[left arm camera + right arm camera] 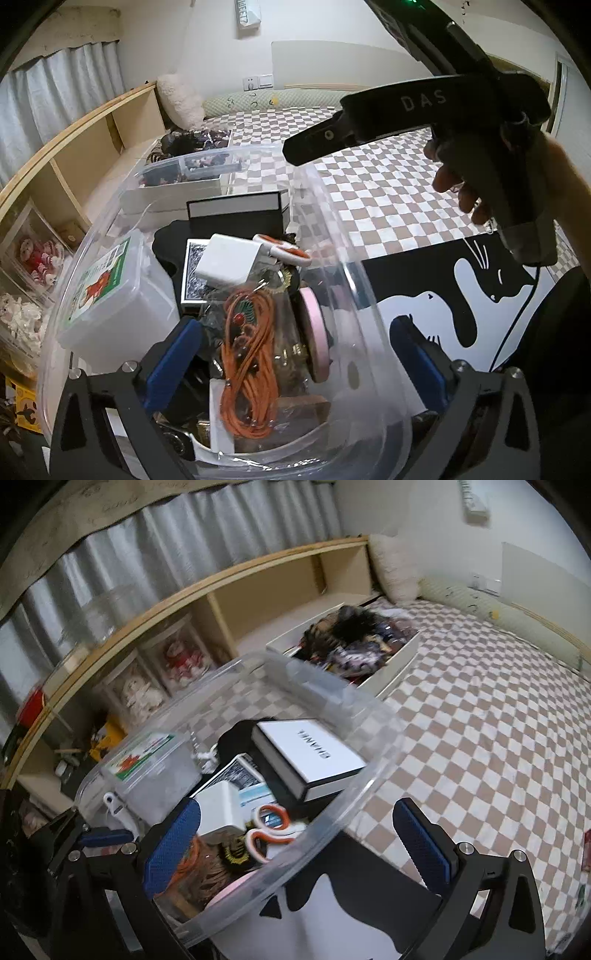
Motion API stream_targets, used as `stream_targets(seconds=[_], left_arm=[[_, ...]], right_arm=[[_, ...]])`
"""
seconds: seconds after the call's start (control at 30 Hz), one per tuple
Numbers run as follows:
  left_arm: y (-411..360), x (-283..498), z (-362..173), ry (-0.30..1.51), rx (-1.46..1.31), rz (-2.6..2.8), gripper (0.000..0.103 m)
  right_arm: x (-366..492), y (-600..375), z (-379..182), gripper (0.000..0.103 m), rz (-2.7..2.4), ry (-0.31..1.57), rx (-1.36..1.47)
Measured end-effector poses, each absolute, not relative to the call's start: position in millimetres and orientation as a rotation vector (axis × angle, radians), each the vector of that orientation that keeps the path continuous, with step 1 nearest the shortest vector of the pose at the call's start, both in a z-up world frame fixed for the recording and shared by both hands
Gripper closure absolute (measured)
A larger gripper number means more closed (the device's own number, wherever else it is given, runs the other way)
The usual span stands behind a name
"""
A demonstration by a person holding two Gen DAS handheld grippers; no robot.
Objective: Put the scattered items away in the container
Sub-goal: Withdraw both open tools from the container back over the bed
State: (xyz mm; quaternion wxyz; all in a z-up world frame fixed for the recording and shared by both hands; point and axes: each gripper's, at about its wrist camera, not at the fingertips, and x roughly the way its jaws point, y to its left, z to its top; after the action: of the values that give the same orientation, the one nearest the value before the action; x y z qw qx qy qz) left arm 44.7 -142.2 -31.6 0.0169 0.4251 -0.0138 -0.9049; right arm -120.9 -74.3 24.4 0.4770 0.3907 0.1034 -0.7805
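The checkered bed [480, 716] shows bare cloth from 12 to 3 o'clock of the clear plastic container [332, 709], save a small reddish thing [586, 849] at the view's right edge. Inside the container lie a lidded plastic tub [118, 291], a black-and-white box [314, 760], a white charger [229, 264], an orange cord [251, 365] and orange-handled scissors [269, 830]. Judging by this, tidying is nearly complete. Left hand-held gripper [295, 365] and right hand-held gripper [295, 849] are both spread, holding nothing.

A clear glossy plastic container [332, 206] sits on matt checkered cloth bedding [388, 184] beside a smooth wooden shelf [258, 590]
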Motion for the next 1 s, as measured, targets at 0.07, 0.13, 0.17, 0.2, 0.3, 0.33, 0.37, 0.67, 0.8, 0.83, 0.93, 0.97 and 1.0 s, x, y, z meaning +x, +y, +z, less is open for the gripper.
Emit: stream_targets(seconds=[0.07, 0.13, 0.17, 0.2, 0.3, 0.33, 0.37, 0.67, 0.8, 0.83, 0.93, 0.97, 1.0], left_arm=[[-140, 42, -30, -0.033, 1.319, -2.823, 0.0], [-136, 39, -28, -0.033, 1.317, -2.829, 0.0], [-134, 37, -28, -0.039, 1.314, -2.832, 0.0], [-131, 35, -27, -0.046, 1.311, -2.833, 0.0], [-124, 30, -24, -0.063, 1.286, -2.836, 0.0], [-122, 29, -23, -0.066, 1.281, -2.838, 0.0], [-120, 28, -22, -0.068, 1.278, -2.841, 0.0], [-105, 14, -19, -0.052, 1.275, -2.864, 0.0], [-98, 7, -18, -0.049, 1.282, -2.87, 0.0], [-96, 5, -18, -0.045, 1.282, -2.872, 0.0], [-90, -1, -16, -0.032, 1.28, -2.88, 0.0], [-88, -2, -14, -0.029, 1.267, -2.884, 0.0], [-87, -3, -12, -0.026, 1.249, -2.889, 0.0]], right_arm=[[-123, -66, 27, 0.0, -1.93, 0.241, 0.932], [-125, -58, 30, 0.0, -1.953, 0.23, 0.909], [-126, -55, 31, 0.0, -1.964, 0.224, 0.898], [-126, -51, 32, 0.0, -1.976, 0.219, 0.886], [-129, -39, 36, 0.0, -2.01, 0.202, 0.852], [-130, -35, 37, 0.0, -2.021, 0.196, 0.84], [-131, -31, 39, 0.0, -2.032, 0.19, 0.828], [-136, 2, 45, 0.0, -2.074, 0.192, 0.798], [-136, 13, 45, 0.0, -2.1, 0.233, 0.802], [-135, 16, 46, 0.0, -2.113, 0.251, 0.79], [-132, 26, 48, 0.0, -2.15, 0.295, 0.764], [-131, 29, 48, 0.0, -2.158, 0.301, 0.76], [-131, 33, 49, 0.0, -2.163, 0.303, 0.761]])
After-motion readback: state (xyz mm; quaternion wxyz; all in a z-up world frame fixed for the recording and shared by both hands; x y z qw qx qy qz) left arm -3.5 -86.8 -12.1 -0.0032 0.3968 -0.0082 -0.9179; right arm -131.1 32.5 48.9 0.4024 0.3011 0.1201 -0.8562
